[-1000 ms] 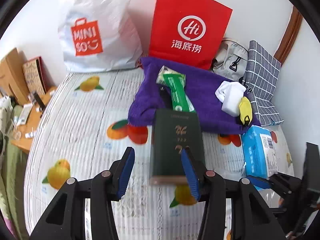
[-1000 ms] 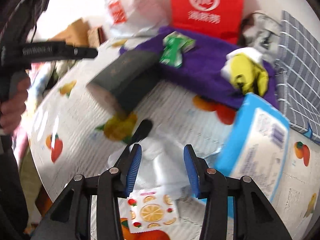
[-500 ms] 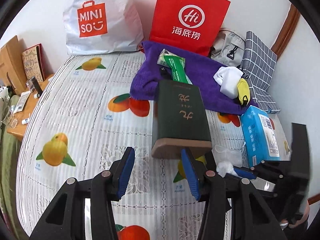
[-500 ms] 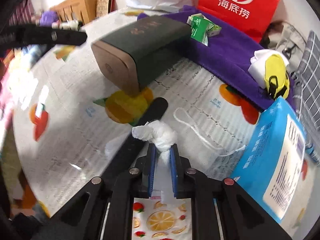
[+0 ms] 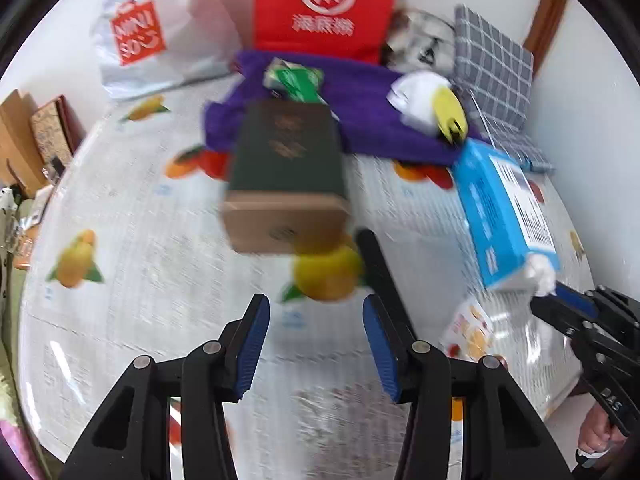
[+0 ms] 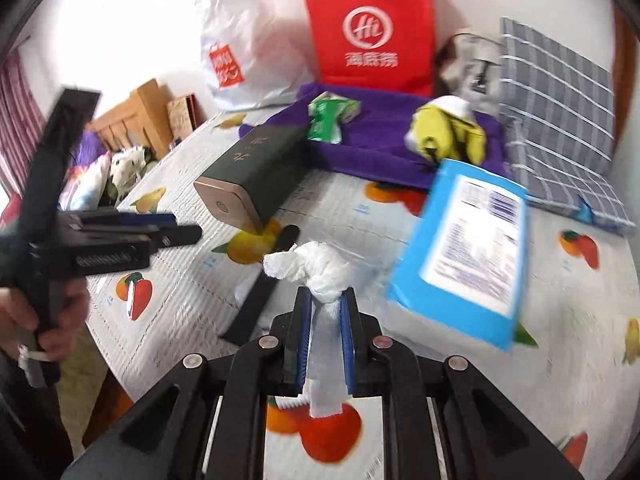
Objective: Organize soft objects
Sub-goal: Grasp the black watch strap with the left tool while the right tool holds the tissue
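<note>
My right gripper (image 6: pixel 324 304) is shut on a crumpled white tissue wad (image 6: pixel 316 268), held above the fruit-print bedsheet (image 6: pixel 560 320). The left wrist view shows that gripper (image 5: pixel 576 308) low on the right, the wad (image 5: pixel 540 276) against the blue tissue pack (image 5: pixel 504 208). My left gripper (image 5: pixel 316 332) stands open over the sheet, nothing between its blue pads, short of a dark green box (image 5: pixel 286 168). Farther back, a purple towel (image 5: pixel 380 120) carries a green packet (image 5: pixel 296 80) and a white and yellow bundle (image 5: pixel 432 104).
A black strip (image 6: pixel 260 292) lies on the sheet by the box. A clear packet with an orange-slice print (image 5: pixel 468 328) lies near the blue pack. A red bag (image 5: pixel 326 4), a white bag (image 5: pixel 156 32) and a grey checked cushion (image 5: pixel 494 68) line the wall. Wooden furniture (image 6: pixel 136 116) stands off the bed's left edge.
My right gripper closed on the white wad and lifted it off the sheet, toward the blue pack. The left gripper, still open, dropped lower and closer to the green box.
</note>
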Demonstrator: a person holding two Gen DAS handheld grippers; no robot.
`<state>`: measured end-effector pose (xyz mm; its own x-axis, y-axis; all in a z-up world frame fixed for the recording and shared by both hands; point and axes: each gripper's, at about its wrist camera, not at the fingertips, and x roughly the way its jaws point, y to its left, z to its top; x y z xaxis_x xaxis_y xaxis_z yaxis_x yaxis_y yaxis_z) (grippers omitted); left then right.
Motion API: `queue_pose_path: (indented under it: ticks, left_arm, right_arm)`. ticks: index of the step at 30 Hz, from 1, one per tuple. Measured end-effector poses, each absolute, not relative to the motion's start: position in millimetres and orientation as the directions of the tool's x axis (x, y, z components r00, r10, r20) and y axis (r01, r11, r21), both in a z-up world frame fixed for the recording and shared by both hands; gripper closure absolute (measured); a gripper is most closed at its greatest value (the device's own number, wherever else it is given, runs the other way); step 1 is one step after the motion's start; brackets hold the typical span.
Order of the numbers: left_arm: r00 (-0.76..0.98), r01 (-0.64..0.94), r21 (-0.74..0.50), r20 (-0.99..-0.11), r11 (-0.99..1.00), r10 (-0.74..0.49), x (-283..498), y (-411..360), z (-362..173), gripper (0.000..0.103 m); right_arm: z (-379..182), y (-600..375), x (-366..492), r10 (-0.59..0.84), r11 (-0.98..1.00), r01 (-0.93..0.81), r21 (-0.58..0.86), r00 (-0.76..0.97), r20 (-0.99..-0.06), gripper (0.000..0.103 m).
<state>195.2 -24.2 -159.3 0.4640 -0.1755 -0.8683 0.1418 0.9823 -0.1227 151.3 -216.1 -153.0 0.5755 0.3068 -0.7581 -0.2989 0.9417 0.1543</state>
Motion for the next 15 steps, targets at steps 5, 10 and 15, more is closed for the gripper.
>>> queue_pose_path:
  ticks: [5, 10, 15]
  left_arm:
    - [0.415, 0.176, -0.110, -0.893, 0.978, -0.175, 189.7, -56.3, -172.9, 0.056]
    - [0.390, 0.179, -0.092, -0.907, 0.980, -0.156, 192.2, -73.2, -182.2, 0.056]
    - [0.395, 0.170, -0.058, -0.911, 0.984, -0.122, 199.1, -84.4, -193.9, 0.055]
  right_arm:
    - [-160.6, -239.0, 128.0, 0.268, 0.951, -0.283, 0.122, 0.568, -0.778, 0.089]
    - [-182.5, -262.3, 118.7, 0.152, 0.974, -0.224, 0.027, 0.560, -0.814, 0.088]
    - [-205.3, -271.7, 120.0, 0.132, 0.976, -0.217, 0.015, 0.536, -0.834, 0.085]
